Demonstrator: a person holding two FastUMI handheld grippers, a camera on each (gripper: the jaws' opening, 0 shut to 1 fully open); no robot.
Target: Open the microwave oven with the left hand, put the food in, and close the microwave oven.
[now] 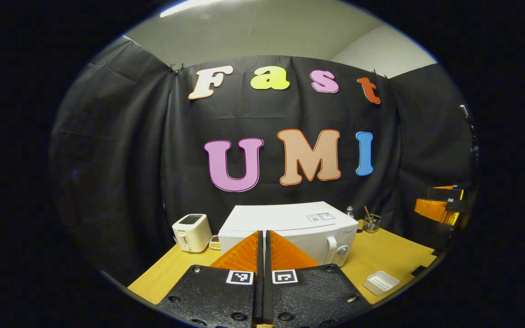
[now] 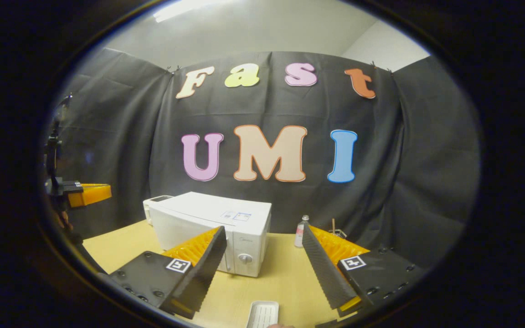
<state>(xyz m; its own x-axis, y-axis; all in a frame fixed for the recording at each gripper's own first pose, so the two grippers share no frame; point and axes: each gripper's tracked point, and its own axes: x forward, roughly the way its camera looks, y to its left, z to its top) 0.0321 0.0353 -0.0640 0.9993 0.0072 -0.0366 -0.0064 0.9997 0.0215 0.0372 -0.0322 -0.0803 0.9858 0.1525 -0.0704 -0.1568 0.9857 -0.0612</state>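
Microwave (image 1: 290, 230) is seen white, boxy, door closed, parked mid-table (image 2: 285, 278). Nearest, the left gripper (image 1: 263, 237) is pinched together on nothing; the right gripper (image 2: 262, 237) is spread wide. A toaster (image 1: 192, 232) is spotted beside it, black cloth wall (image 2: 408, 159) behind.

No readable text anywhere. White box-shaped microwave oven (image 1: 290, 228) at the worktop's back edge has a small sticker (image 1: 320, 217) on its top and a faint brand mark on its front control panel, both too small to read. White two-slot toaster (image 1: 192, 232) toward the back left corner carries tiny front lettering, illegible. Square black-and-white coded markers (image 1: 285, 276) on the gripper fingers, no letters.
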